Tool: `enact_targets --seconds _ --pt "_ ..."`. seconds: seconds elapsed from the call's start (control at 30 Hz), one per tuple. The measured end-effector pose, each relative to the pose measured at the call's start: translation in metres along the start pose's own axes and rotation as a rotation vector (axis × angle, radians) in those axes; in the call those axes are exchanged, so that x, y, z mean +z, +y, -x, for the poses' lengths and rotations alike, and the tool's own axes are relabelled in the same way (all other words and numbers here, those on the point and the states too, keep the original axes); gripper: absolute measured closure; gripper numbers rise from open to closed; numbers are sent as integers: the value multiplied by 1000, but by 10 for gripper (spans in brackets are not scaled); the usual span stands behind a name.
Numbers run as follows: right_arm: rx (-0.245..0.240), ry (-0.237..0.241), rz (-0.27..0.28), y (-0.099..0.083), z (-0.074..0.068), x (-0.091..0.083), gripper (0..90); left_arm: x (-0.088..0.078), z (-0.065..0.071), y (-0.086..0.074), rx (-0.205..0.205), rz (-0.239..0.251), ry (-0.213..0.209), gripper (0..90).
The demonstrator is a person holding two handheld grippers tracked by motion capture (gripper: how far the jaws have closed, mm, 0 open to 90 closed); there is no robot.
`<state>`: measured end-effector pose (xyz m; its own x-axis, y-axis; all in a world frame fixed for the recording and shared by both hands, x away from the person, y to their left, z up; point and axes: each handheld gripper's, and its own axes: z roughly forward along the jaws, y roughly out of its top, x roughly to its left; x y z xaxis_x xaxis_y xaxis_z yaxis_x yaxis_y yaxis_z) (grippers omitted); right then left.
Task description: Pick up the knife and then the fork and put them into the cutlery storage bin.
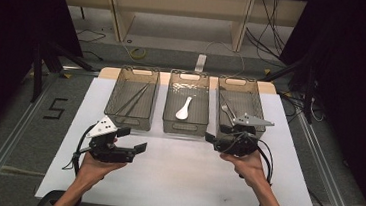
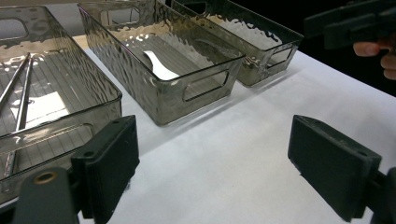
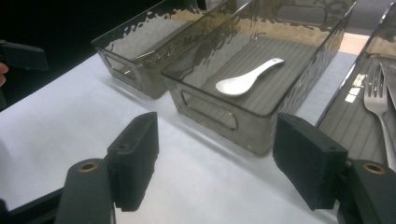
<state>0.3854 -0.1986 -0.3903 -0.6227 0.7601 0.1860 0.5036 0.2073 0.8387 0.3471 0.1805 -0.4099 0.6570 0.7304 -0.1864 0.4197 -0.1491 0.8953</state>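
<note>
Both claws, left and right, gape empty above white table on grey floor.

Ahead of my claws, past the far edge of the white table, grey floor runs to a pale wooden frame with two upright legs. Cables trail over the floor there, with a yellow coil and a white strip. Black curtains close in left and right. Metal rails flank the table, and a "5" marks the floor at my left.
</note>
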Motion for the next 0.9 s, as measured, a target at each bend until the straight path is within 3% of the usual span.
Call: enact_targets --seconds 0.57,0.9 --pt "-14 -7 105 -46 -6 -32 286 0 1 0 -2 3 -25 157" --pt "-12 -24 117 -59 -6 -43 269 -1 0 0 -11 7 -50 157"
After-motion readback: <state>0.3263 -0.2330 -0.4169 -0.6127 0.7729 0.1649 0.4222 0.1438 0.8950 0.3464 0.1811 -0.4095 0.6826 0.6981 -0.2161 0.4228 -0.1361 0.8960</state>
